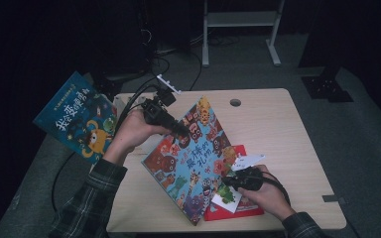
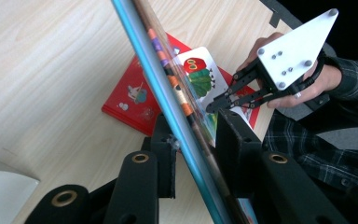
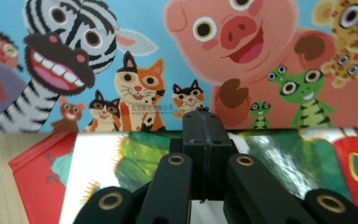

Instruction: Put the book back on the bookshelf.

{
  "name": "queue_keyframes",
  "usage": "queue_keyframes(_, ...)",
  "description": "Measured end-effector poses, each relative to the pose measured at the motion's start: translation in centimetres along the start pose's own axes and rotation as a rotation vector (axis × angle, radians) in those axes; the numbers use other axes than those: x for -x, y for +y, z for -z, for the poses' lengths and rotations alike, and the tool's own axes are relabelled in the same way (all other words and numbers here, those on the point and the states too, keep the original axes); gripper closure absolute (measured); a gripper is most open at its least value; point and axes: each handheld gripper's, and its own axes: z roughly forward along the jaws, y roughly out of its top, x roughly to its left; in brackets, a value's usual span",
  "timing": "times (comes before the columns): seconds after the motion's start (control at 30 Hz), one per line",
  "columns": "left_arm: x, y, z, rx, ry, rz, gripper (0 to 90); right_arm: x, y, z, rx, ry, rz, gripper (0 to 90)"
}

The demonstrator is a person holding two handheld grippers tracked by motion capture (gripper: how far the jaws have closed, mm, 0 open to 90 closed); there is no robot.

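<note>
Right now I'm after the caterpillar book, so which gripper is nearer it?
Right. The right gripper rests over the caterpillar book; the left gripper is higher up, clamping the blue animal book.

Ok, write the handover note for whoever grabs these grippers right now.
Left gripper: shut on the upper edge of the blue animal picture book, holding it tilted up off the table.
Right gripper: jaws together, free, at the book's lower right edge, above the caterpillar book.
The caterpillar book lies on the red book, both flat under the raised one.
A fourth book, blue, sits past the table's left edge.
Done: animal book lifted. Left: placing it; where is unclear.
</note>
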Motion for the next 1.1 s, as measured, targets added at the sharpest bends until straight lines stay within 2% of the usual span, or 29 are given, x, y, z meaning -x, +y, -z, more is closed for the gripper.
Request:
queue_keyframes(0.17, 0.3, 0.7, 0.5, -0.002, 0.010, -0.019, 73.3, -0.7, 0.6, -0.8, 0.002, 0.018, 0.023, 89.3)
queue_keyframes(0.47, 0.7, 1.0, 1.0, 0.001, 0.021, -0.030, 76.9, -1.7, 1.6, -2.0, 0.011, 0.043, 0.054, 89.3)
queue_keyframes(0.6, 0.6, 1.0, 1.0, 0.002, 0.008, -0.029, 77.8, -1.7, 1.6, -2.0, 0.011, 0.045, 0.056, 87.9)
queue_keyframes(0.77, 0.6, 1.2, 0.9, 0.003, -0.011, -0.027, 78.9, -0.8, 1.3, -1.1, 0.030, 0.040, 0.034, 82.4)
queue_keyframes(0.83, 0.6, 1.2, 0.9, 0.004, -0.020, -0.025, 79.5, 0.1, 0.9, 0.0, 0.051, 0.020, 0.004, 76.5)
queue_keyframes(0.93, 0.6, 1.3, 1.0, 0.006, -0.020, -0.024, 80.1, 0.8, 0.5, 0.9, 0.073, 0.004, -0.016, 72.4)
queue_keyframes(0.97, 0.7, 1.3, 1.1, 0.008, -0.017, -0.022, 80.6, 1.5, 0.0, 1.9, 0.098, -0.013, -0.040, 66.4)
queue_keyframes(1.03, 0.8, 1.3, 1.3, 0.008, -0.008, -0.028, 80.7, 1.9, -0.2, 2.2, 0.105, -0.018, -0.045, 63.7)
queue_keyframes(1.1, 0.9, 1.3, 1.5, 0.002, 0.011, -0.030, 80.8, 2.8, -0.8, 3.2, 0.127, -0.049, -0.060, 57.5)
